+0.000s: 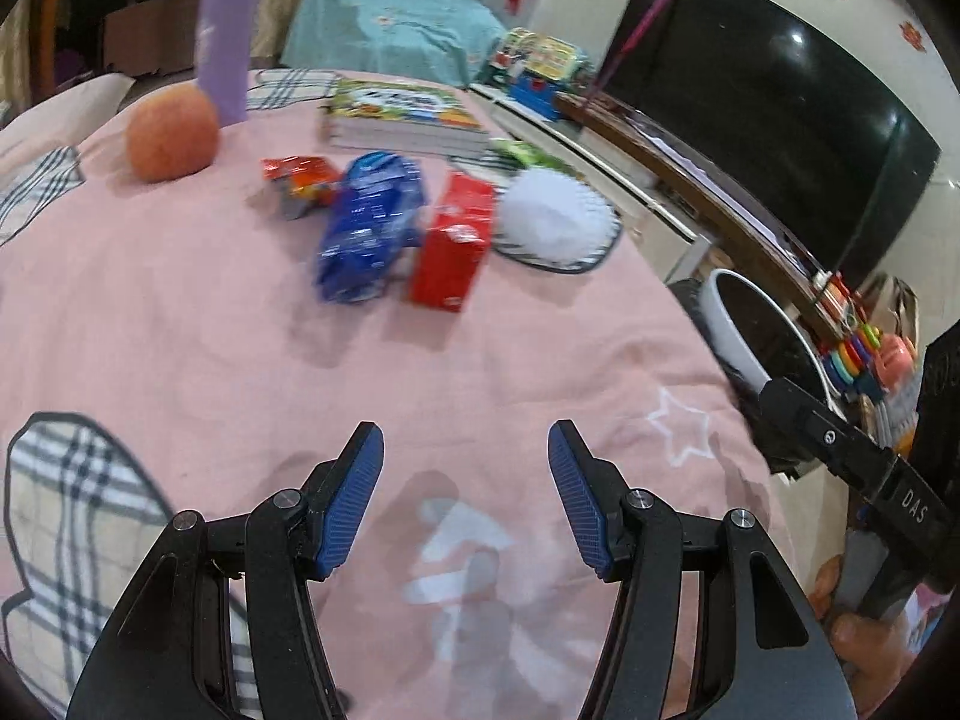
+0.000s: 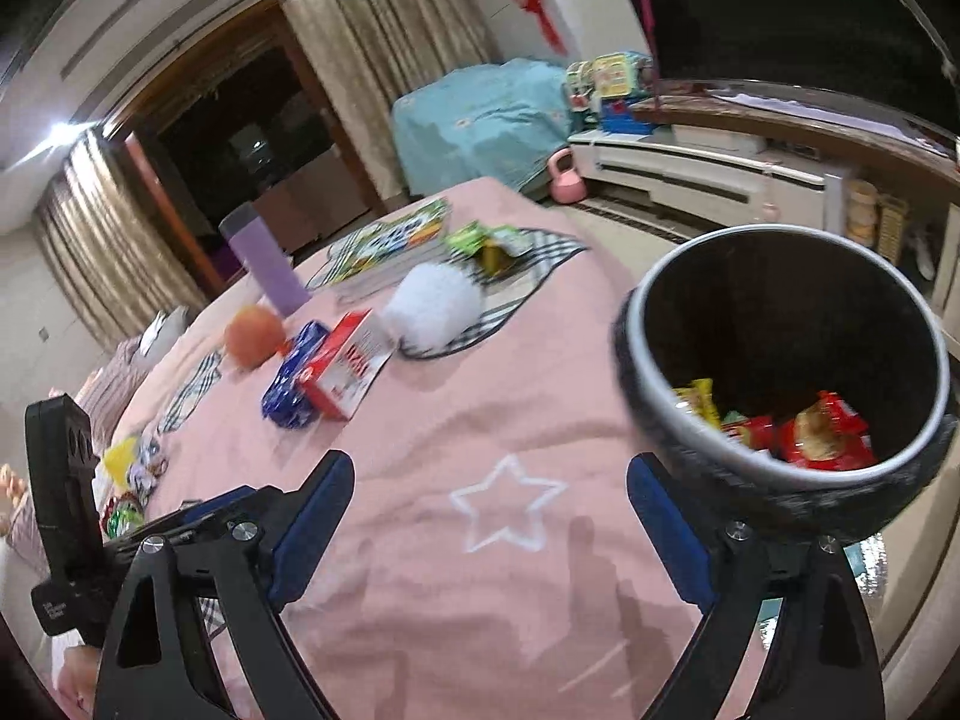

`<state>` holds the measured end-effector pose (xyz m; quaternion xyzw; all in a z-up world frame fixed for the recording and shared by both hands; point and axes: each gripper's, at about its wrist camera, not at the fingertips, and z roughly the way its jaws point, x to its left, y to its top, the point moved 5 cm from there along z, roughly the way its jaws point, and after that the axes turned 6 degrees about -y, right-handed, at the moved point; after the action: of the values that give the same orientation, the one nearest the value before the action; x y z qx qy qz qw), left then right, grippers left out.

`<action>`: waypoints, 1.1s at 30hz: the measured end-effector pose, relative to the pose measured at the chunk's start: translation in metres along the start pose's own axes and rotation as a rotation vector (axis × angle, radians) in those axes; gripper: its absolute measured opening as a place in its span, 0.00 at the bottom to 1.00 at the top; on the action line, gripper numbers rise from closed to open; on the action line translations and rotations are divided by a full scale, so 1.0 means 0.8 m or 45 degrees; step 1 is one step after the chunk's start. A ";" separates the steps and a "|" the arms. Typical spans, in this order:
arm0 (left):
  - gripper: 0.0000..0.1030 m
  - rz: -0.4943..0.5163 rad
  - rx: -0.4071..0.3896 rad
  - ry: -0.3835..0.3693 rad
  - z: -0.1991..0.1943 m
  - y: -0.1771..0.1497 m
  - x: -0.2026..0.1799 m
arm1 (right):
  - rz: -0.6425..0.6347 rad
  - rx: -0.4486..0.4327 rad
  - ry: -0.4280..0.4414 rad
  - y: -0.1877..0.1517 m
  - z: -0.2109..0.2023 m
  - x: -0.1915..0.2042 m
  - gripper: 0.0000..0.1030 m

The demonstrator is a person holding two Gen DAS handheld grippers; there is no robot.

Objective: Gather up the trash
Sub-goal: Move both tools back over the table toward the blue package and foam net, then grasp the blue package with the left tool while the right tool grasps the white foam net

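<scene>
From the left wrist view, the left gripper is hovering over the pink bedspread with its blue pads standing apart and nothing lying between them. Taking the red carton as the landmark, a crumpled blue wrapper is lying just beside it on its left, a small orange-red wrapper is sitting beyond that wrapper, and a white fluffy ball is resting just to the carton's right on a plaid patch. Farther back from the carton a stack of picture books is lying, with an orange ball and a purple bottle standing well to the carton's left. The trash bin is showing off the bed's edge, well to the carton's right, and part of the right gripper's black body is reaching in beside it. From the right wrist view, the right gripper is hanging wide open and empty above a white star outline stitched on the bedspread. The same red carton is lying ahead with the blue wrapper touching its left side and the fluffy ball just behind it; a green wrapper is lying farther back. The bin is standing well to the carton's right, already holding red and yellow wrappers.
</scene>
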<state>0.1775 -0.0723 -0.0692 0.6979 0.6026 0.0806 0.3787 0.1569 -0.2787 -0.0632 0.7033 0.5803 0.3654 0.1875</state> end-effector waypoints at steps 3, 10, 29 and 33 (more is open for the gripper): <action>0.56 -0.027 -0.009 0.019 -0.003 -0.002 0.017 | -0.023 0.011 0.007 -0.003 0.010 0.014 0.91; 0.56 -0.066 -0.015 0.064 -0.003 0.004 0.050 | -0.076 0.019 0.009 -0.007 0.033 0.044 0.91; 0.56 -0.015 -0.010 0.126 0.044 0.075 0.077 | -0.007 0.032 0.002 0.050 0.098 0.045 0.90; 0.56 -0.020 0.003 0.115 0.057 0.085 0.079 | 0.013 0.036 -0.001 0.067 0.118 0.040 0.89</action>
<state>0.2728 -0.0338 -0.0804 0.6893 0.6246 0.1083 0.3508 0.2638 -0.2464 -0.0793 0.7089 0.5819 0.3577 0.1758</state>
